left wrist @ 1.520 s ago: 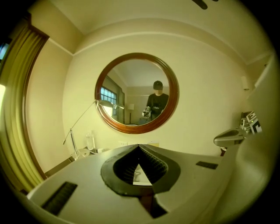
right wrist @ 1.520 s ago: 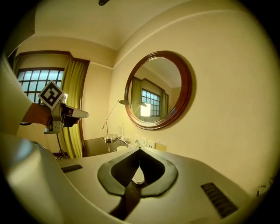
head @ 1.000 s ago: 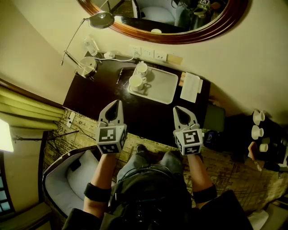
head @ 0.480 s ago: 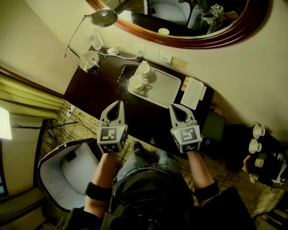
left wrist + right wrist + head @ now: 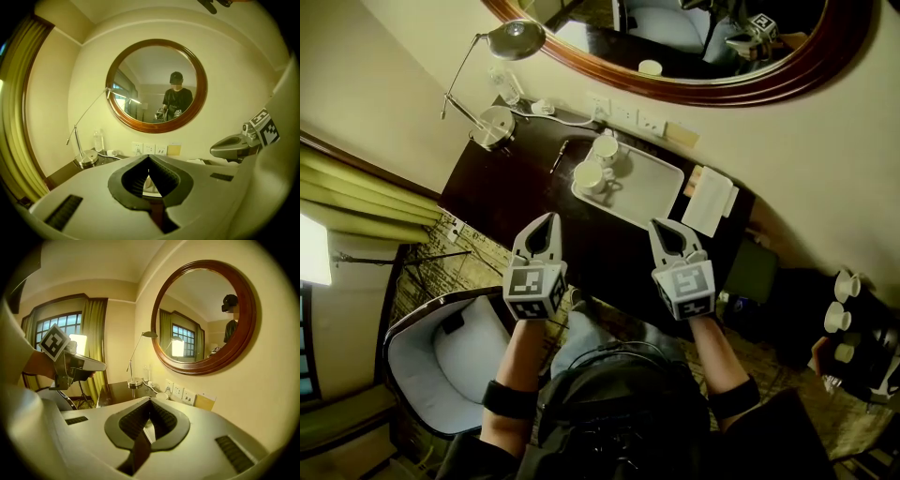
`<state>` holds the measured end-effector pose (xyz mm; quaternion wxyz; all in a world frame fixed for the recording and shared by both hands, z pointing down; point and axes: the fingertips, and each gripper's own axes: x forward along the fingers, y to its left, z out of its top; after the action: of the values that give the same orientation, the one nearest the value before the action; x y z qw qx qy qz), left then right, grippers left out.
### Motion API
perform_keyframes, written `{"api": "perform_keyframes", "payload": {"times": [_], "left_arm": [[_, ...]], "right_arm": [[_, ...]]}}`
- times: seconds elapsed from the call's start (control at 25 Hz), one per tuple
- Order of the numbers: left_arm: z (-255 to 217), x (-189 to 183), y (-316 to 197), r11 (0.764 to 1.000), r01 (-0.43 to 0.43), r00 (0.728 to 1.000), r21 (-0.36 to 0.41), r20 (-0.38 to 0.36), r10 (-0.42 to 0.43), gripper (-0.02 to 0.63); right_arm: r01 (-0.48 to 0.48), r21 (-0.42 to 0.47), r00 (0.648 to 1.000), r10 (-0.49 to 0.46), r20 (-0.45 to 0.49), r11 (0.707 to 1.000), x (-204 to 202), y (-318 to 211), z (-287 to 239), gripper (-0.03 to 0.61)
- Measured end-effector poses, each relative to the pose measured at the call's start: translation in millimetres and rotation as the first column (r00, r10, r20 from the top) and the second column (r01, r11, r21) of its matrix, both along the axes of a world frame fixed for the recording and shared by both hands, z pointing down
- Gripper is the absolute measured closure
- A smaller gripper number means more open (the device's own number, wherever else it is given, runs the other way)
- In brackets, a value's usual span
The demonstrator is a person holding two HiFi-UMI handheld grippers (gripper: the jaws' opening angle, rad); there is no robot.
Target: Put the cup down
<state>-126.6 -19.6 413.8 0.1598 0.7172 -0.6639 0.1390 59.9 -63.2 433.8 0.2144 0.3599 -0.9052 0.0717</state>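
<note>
Head view: left gripper point(image 5: 547, 218) and right gripper point(image 5: 660, 226) hover over the table point(image 5: 502, 192), fingers closed, empty. Cup point(image 5: 587, 175) and second cup point(image 5: 604, 147) stand on the tray point(image 5: 654, 192), apart from both.
Left gripper view: fingers together, nothing between.
Right gripper view: same.
Cup looks ceramic, so rigid, slick and chip-prone. Pinch the wall at the rim, or the handle.

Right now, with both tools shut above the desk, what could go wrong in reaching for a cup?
The near cup and far cup stand close together on the tray, so taking one might knock the other. The left tool and right tool are shut; unless opened first, either would likely shove a cup, not grip it.
</note>
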Motion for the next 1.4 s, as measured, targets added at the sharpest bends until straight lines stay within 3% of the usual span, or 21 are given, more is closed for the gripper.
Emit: {"api": "perform_keyframes", "payload": {"times": [0.08, 0.16, 0.28, 0.32, 0.44, 0.68, 0.88, 1.16, 1.4], "left_arm": [[3, -8, -8, 1.000, -0.023, 1.000, -0.004, 0.009, 0.023, 0.626], [5, -11, -21, 0.998, -0.066, 0.998, -0.002, 0.002, 0.066, 0.576], [26, -11, -37, 0.989, -0.144, 0.989, -0.035, -0.017, 0.144, 0.394], [37, -11, -40, 0.983, -0.174, 0.985, -0.052, -0.011, 0.174, 0.372], [61, -9, -51, 0.962, -0.258, 0.966, -0.091, 0.001, 0.259, 0.331], [80, -9, -77, 0.935, -0.321, 0.946, -0.150, 0.001, 0.325, 0.258], [104, -9, -103, 0.918, -0.346, 0.930, -0.195, 0.060, 0.363, 0.225], [136, 8, -129, 0.848, -0.428, 0.879, -0.313, 0.075, 0.471, 0.169], [179, 14, -147, 0.753, -0.488, 0.815, -0.442, 0.077, 0.574, 0.125]], "right_arm": [[-0.011, -0.019, 1.000, 0.012, 0.023, 1.000, -9, 1, 4, 0.563], [-0.022, -0.018, 1.000, 0.022, -0.017, 1.000, -15, -2, 7, 0.563], [-0.015, -0.019, 1.000, 0.014, -0.025, 1.000, -31, -1, 2, 0.563], [-0.026, -0.029, 1.000, 0.025, -0.014, 0.999, -35, 0, 1, 0.563], [-0.040, -0.034, 0.999, 0.039, -0.013, 0.999, -43, -4, 3, 0.563], [-0.065, -0.102, 0.998, 0.062, -0.026, 0.993, -40, -4, 52, 0.563], [-0.090, -0.160, 0.995, 0.081, -0.060, 0.983, -44, -24, 73, 0.563], [-0.130, -0.255, 0.989, 0.108, -0.099, 0.958, -50, -53, 110, 0.563], [-0.183, -0.333, 0.979, 0.142, -0.143, 0.925, -51, -71, 147, 0.563]]}}
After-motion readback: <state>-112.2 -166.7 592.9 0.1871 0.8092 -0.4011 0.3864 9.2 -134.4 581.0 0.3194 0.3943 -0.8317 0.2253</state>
